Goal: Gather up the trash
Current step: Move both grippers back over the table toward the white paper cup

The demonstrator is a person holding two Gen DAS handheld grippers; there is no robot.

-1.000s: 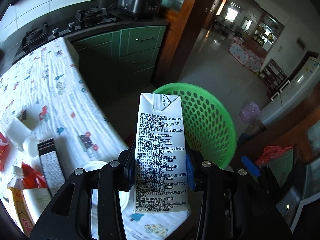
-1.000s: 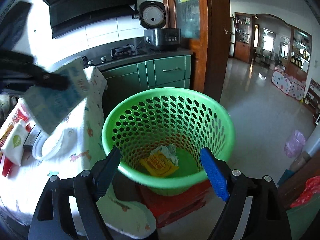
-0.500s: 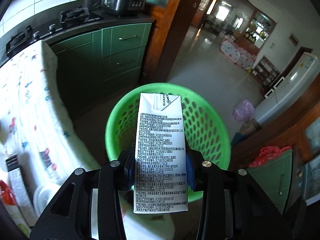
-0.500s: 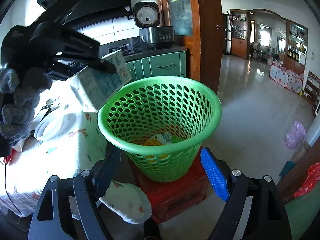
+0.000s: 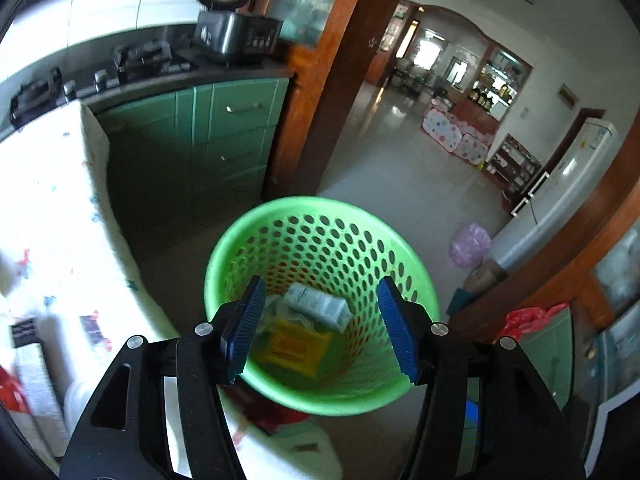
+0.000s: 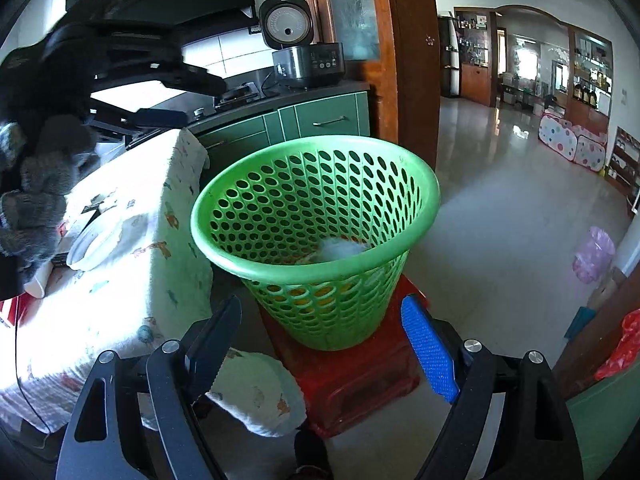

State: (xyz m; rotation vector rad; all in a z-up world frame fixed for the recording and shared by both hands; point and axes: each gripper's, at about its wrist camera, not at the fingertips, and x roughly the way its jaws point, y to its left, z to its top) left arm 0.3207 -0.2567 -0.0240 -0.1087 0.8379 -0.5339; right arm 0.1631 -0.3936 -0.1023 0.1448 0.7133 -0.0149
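The left gripper (image 5: 320, 328) hangs right over the green bin (image 5: 416, 276), jaws opening with nothing between them. The white carton (image 5: 318, 306) lies down in the bin on its side, next to a yellow wrapper (image 5: 296, 344) and some crumpled stuff. So I'd call this the drop step, basically finished for that piece.

The right gripper (image 6: 320, 352) is low in front of the bin, jaws spread wide and empty, pointing at the red stool (image 6: 352, 384) the bin sits on. From that view you can see the left one up high beside a grey-gloved hand (image 6: 36, 200).

There's more to grab on the table (image 6: 120, 292), which stands just beside the bin: a white lid (image 6: 92, 244) near the edge, and in the left view a dark box (image 5: 24, 330) and something red (image 5: 10, 394) at the far left, too blurry to name. Plenty of the job left, I'd guess.

Next move, my take: swing one gripper back over the cloth, pick one piece, and line the jaws across it. The lid looks flat and thin, so it might be a fiddly pinch from the rim. The cloth hangs loose at the corner too, so a low approach could snag it.
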